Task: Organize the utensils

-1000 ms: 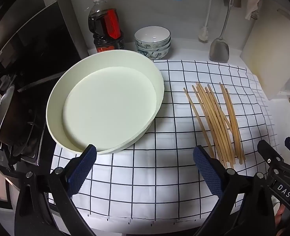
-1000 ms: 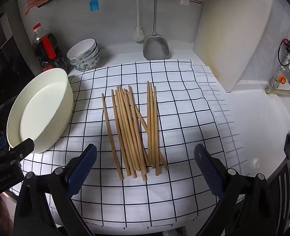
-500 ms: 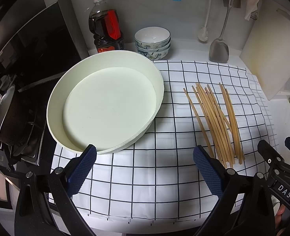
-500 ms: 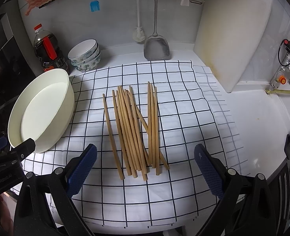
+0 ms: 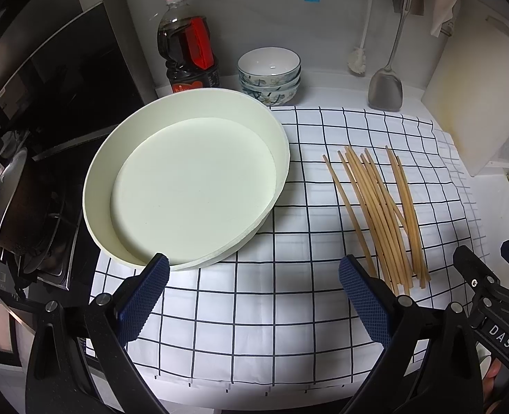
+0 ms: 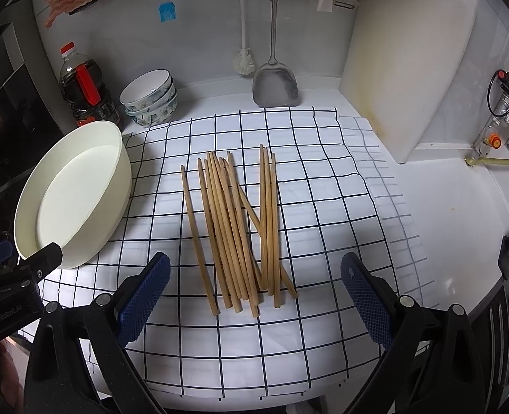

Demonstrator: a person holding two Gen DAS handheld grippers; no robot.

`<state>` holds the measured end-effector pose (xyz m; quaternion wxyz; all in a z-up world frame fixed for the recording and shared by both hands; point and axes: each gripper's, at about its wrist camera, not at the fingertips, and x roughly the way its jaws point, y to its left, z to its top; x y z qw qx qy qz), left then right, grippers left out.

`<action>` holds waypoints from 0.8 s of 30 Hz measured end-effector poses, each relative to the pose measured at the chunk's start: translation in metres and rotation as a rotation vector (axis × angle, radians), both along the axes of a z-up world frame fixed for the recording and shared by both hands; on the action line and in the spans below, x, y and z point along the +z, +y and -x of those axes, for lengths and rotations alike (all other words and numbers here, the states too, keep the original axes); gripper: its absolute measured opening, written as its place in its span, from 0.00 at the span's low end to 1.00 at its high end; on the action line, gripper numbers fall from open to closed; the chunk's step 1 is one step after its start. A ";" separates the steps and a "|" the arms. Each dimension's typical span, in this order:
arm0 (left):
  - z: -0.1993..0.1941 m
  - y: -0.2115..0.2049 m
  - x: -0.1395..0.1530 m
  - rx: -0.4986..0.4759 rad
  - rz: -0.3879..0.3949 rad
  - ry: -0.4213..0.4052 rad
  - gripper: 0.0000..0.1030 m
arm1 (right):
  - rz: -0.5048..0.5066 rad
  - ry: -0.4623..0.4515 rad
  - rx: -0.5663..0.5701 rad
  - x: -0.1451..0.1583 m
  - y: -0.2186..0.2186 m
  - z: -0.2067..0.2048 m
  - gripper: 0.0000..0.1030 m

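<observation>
Plainly, the thin pale wooden chopsticks (image 6: 235, 231) lie loosely fanned on the checked cloth at twelve o'clock of the right gripper (image 6: 254, 296), jaws apart and empty like the left gripper's (image 5: 252, 296); probably light, stiff and roll-prone, best pinched mid-length.

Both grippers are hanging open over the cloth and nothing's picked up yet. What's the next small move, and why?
Probably ease the right gripper forward and down onto the near ends of the chopsticks. They lie loose on the checked cloth, directly ahead between its open fingers, while the cream tray beside them holds nothing. The left gripper faces the tray rather than the chopsticks.
</observation>
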<state>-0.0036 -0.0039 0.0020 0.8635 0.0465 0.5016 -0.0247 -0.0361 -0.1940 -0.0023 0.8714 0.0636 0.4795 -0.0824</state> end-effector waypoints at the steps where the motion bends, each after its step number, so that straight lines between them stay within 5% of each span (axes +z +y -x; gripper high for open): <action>1: 0.000 0.000 0.000 0.000 0.000 0.000 0.94 | 0.000 -0.001 0.001 0.000 0.000 0.000 0.92; 24: 0.000 0.000 0.001 0.000 0.000 0.002 0.94 | -0.006 -0.004 -0.005 0.000 -0.001 0.002 0.92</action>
